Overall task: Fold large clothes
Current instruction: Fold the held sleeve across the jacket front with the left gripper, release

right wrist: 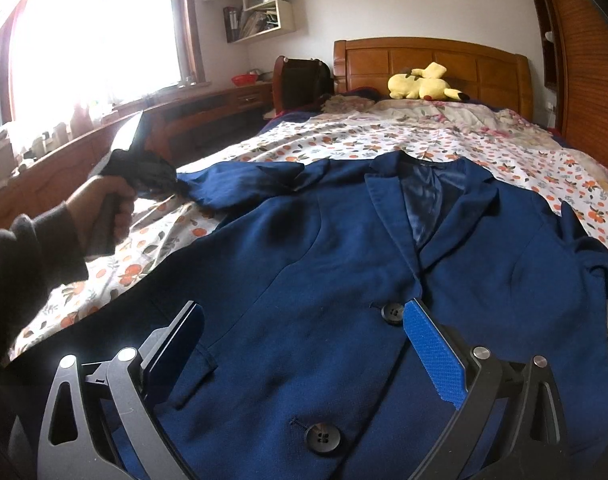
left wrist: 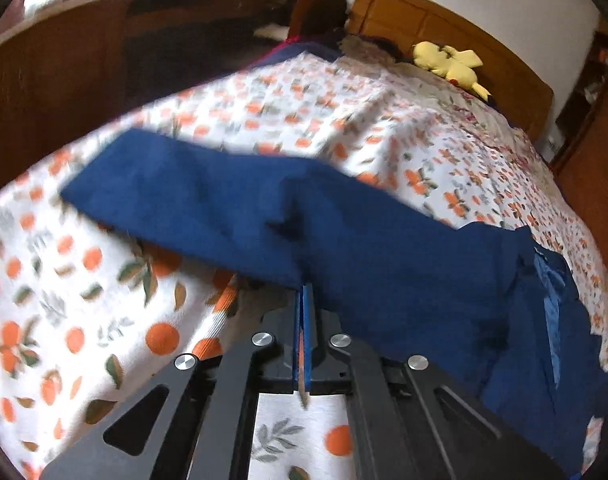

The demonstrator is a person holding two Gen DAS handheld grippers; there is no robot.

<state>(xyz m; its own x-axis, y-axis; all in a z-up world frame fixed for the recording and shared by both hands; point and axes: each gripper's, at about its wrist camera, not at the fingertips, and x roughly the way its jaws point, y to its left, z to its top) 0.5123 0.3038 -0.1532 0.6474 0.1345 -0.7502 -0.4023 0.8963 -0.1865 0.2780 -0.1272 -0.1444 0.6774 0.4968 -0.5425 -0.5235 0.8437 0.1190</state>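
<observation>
Jacket (right wrist: pixel 324 264) flat on bed (right wrist: pixel 384 140), buttoned, no fold yet. My left claw (left wrist: pixel 304 300) pinching sleeve (left wrist: pixel 208 200); right claw (right wrist: pixel 304 344) open above front, lower frame.

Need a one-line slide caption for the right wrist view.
Right gripper open over the buttoned blue blazer on the bed; left gripper pinches its sleeve.

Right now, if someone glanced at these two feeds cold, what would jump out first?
The navy blazer spread front-up across the orange-print bedspread dominates. The left gripper is shut on its sleeve at the bed's left side, while the right gripper hovers open over the blazer's buttoned front. A yellow plush toy lies by the wooden headboard.
</observation>
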